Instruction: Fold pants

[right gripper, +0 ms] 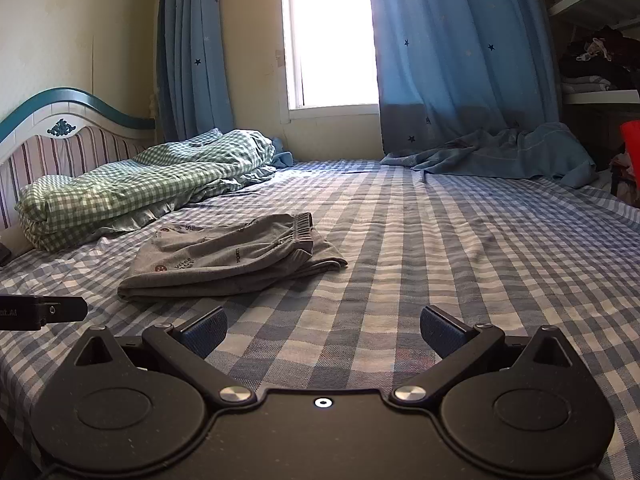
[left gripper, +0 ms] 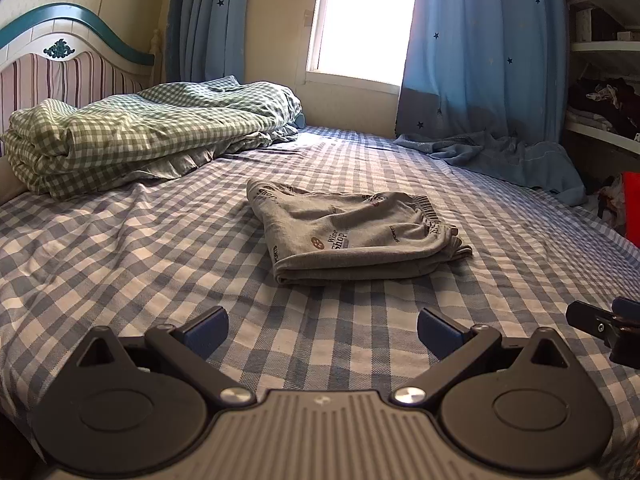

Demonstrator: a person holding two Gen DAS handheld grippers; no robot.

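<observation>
Lying folded on the bed: grey printed pants (left gripper: 352,236), a compact stacked bundle with the elastic waistband toward the right end and a rounded fold edge facing the tools.

Left gripper (left gripper: 322,330): jaws spread wide, holding nothing, poised above the sheet. The pants sit straight ahead of it and slightly right, apart from its fingertips, long axis running left to right across its line of approach. By my reading this is the nearer tool.

Right gripper (right gripper: 323,330): jaws likewise spread, nothing between them. From its own camera the pants (right gripper: 228,258) lie ahead and well to the left, so any reach from this side would be diagonal. Its tip also shows at the right edge of the left wrist view.

State of task, as a judgement: the bundle looks already folded; at most a squaring-up of the loose cuff layers poking out at the right end remains.

Surface: blue-and-white checked sheet (left gripper: 140,256), soft, lightly rumpled.

Room, left to right: striped headboard (left gripper: 60,68); green gingham duvet (left gripper: 140,128), rolled; bright window (left gripper: 364,20); blue star curtain (left gripper: 484,48) pooling on the mattress; cluttered shelves (left gripper: 604,92).
</observation>
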